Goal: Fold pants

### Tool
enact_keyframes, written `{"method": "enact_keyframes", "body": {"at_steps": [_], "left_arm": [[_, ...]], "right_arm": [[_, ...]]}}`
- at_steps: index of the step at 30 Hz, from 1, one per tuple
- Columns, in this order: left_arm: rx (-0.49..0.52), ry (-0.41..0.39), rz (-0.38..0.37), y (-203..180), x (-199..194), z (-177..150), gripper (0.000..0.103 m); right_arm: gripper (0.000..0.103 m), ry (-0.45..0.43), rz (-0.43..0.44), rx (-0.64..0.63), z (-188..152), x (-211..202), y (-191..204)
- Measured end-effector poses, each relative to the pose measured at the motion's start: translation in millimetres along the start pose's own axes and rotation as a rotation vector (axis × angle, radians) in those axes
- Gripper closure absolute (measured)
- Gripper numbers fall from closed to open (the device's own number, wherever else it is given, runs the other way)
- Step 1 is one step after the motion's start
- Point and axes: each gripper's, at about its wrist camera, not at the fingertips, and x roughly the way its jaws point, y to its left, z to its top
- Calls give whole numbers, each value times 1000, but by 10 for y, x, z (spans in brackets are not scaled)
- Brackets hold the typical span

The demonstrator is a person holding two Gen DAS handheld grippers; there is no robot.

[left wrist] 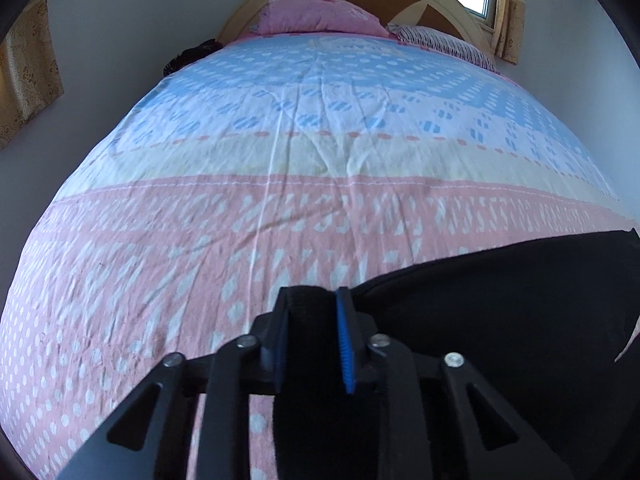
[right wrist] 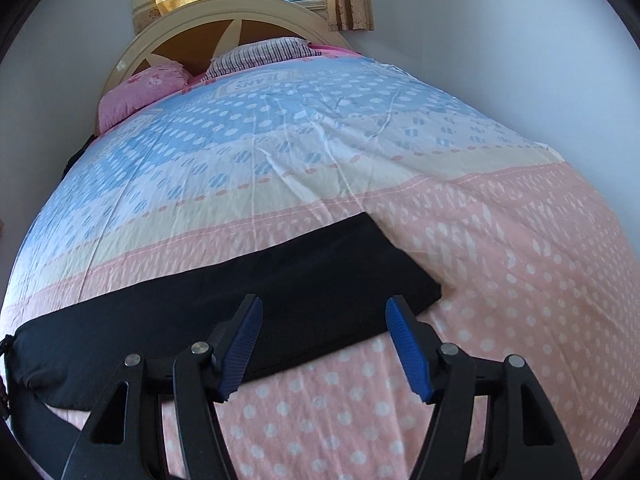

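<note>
Left gripper (left wrist: 310, 312) clamped on the black pants (left wrist: 500, 292), right gripper (right wrist: 324, 340) wide open above them.

Nearest, blue pads pinch a dark fold of cloth; on the right, the spread fingers hover over the pants, which lie flat as a long band across the bed (right wrist: 520, 264), on its pink dotted sheet. Beyond: blue dotted sheet, pink pillow (left wrist: 316, 16), striped pillow (right wrist: 260, 54), arched headboard (right wrist: 192, 20).
</note>
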Motion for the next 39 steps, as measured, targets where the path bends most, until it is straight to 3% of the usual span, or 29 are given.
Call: {"method": "enact_keyframes", "body": {"at_steps": [5, 10, 17, 21, 22, 25, 28, 33, 39], "left_arm": [[46, -14, 12, -56, 10, 15, 90], [36, -11, 10, -31, 51, 37, 90], [33, -5, 56, -38, 87, 53, 77], [33, -3, 58, -33, 107, 53, 77], [32, -2, 55, -28, 112, 54, 77], [14, 3, 34, 7, 130, 60, 77], [9, 1, -6, 23, 127, 58, 86], [47, -18, 4, -52, 62, 75, 92], [-21, -117, -61, 67, -275, 113, 92]], "right_arm": [[37, 2, -57, 45, 327, 196, -275], [37, 82, 21, 104, 598, 555, -467], [37, 137, 23, 89, 717, 1071, -434], [37, 196, 16, 66, 695, 1317, -400], [40, 195, 15, 58, 690, 1336, -385], [76, 196, 34, 37, 676, 1339, -355], [92, 195, 50, 24, 647, 1297, -334], [97, 141, 62, -1, 620, 1057, -278], [98, 25, 107, -9, 549, 507, -281]]}}
